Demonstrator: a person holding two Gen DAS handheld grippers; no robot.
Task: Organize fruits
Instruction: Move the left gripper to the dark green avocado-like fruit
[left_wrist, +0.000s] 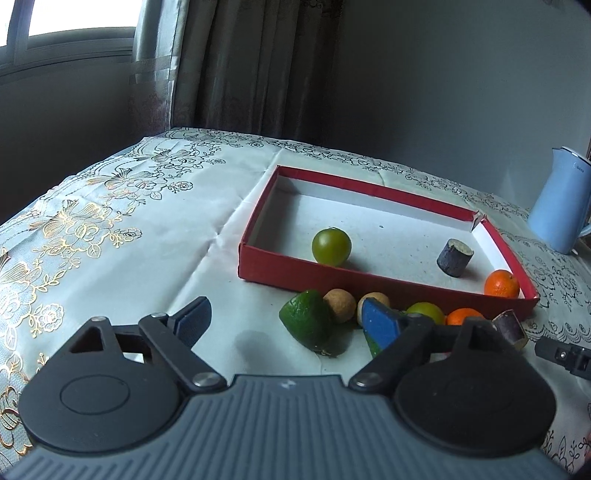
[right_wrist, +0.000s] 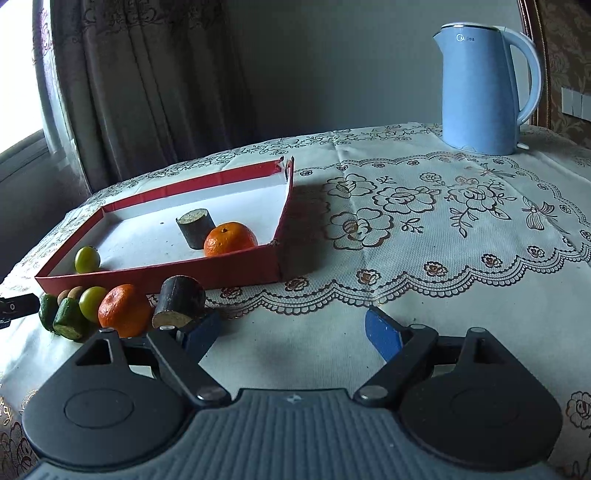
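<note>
A red box with a white floor holds a green round fruit, a dark cane piece and a mandarin. In front of its near wall lie a green chunk, two brown longans, a green fruit, a mandarin and a second cane piece. My left gripper is open, and the green chunk sits just ahead between its fingers, untouched. My right gripper is open over bare cloth, right of the cane piece and mandarin.
A light blue kettle stands at the back right of the table. The floral tablecloth covers the whole top. Curtains and a window lie behind the table's far left edge.
</note>
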